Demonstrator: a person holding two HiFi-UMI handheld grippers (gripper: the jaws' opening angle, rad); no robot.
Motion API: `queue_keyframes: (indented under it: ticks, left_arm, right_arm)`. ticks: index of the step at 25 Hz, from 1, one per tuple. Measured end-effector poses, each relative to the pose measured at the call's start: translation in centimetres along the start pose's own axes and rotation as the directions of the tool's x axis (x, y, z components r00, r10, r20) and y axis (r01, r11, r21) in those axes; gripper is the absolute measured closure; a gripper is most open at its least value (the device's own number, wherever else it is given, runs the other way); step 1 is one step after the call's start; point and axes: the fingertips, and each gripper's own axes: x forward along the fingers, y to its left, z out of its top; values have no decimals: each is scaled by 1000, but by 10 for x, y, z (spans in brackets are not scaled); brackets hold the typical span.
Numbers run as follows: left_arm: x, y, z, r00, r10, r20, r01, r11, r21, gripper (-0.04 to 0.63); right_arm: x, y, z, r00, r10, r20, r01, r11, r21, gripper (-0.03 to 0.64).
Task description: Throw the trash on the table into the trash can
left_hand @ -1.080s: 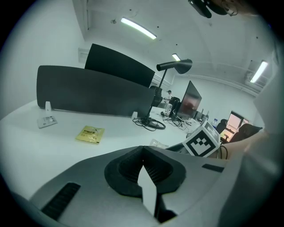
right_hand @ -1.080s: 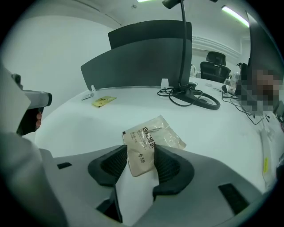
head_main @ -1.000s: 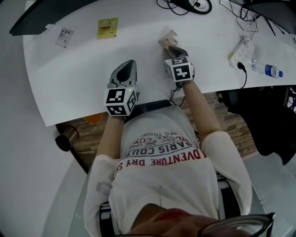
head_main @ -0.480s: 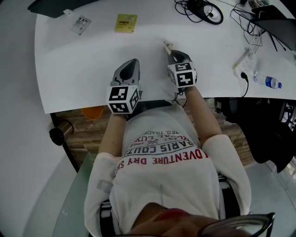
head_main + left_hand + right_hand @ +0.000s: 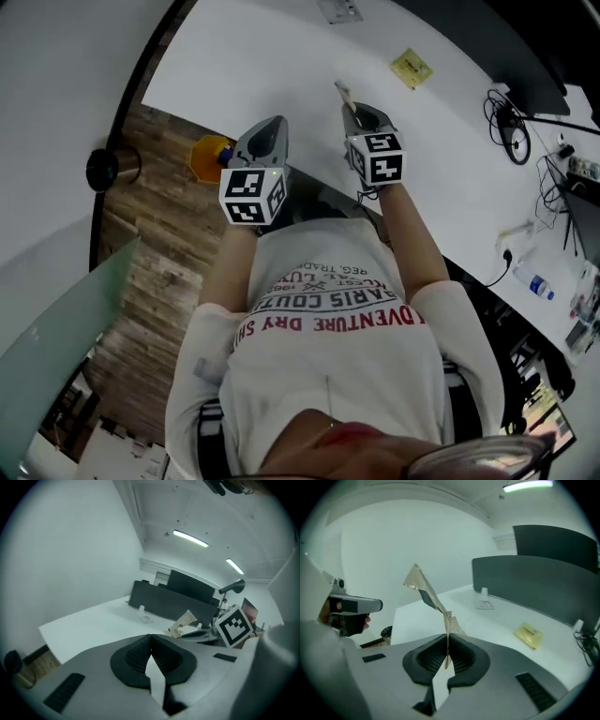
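Wrapper [image 5: 423, 591]: thin, crinkled tan film, flat strip, sticking up over smooth white table [image 5: 281, 56] near its edge. R gripper [image 5: 447, 644]: ribbed blk pads pinching wrapper's lower end. L gripper [image 5: 150, 645]: pads pressed together, empty, near table edge.

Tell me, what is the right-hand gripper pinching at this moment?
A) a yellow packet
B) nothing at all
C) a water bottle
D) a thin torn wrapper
D: in the right gripper view, the right gripper is shut on a thin torn wrapper that sticks up from it, while the yellow packet lies on the table.
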Motion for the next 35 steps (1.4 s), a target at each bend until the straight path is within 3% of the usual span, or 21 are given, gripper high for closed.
queue_keyframes:
  ticks: [4,8,12,16,18,20,25,31,35]
  left_arm:
    - [-75,107,-4,978,202,45,-196,974,-116,572]
    - [-145,196,-31,938,345,29,-332,920,-207,572]
    - [-209,274,-82,883,469,-22,-452,838,-304,572]
    - [-250,321,-154,836,537,-110,-529,737,-421,572]
    - [-258,332,-189,822,547,-160,-550,688,-473,572]
    - [-256,348,-225,815,544,-199,-561,657,-504,572]
    - [-231,374,-324,810,518,-277,-575,607,-548,572]
    - [-186,390,-430,807,495,-321,-576,543,-611,572]
    - [-176,395,-486,807,483,-340,-578,528,-622,572]
  right_arm:
    - [58,124,31,980,194,-36,-197,975,-104,584]
    - [104,246,35,933,346,-96,-358,917,-174,583]
    - [148,356,8,864,465,-194,-499,843,-200,583]
    - [189,428,-43,792,525,-312,-584,799,-139,583]
    - [211,445,-77,758,527,-385,-604,789,-110,583]
    - [241,455,-113,736,513,-441,-607,789,-95,583]
    - [308,458,-202,709,484,-513,-598,798,-75,583]
    - [384,445,-317,662,463,-589,-621,779,-85,583]
    - [416,438,-392,639,428,-640,-614,784,-88,583]
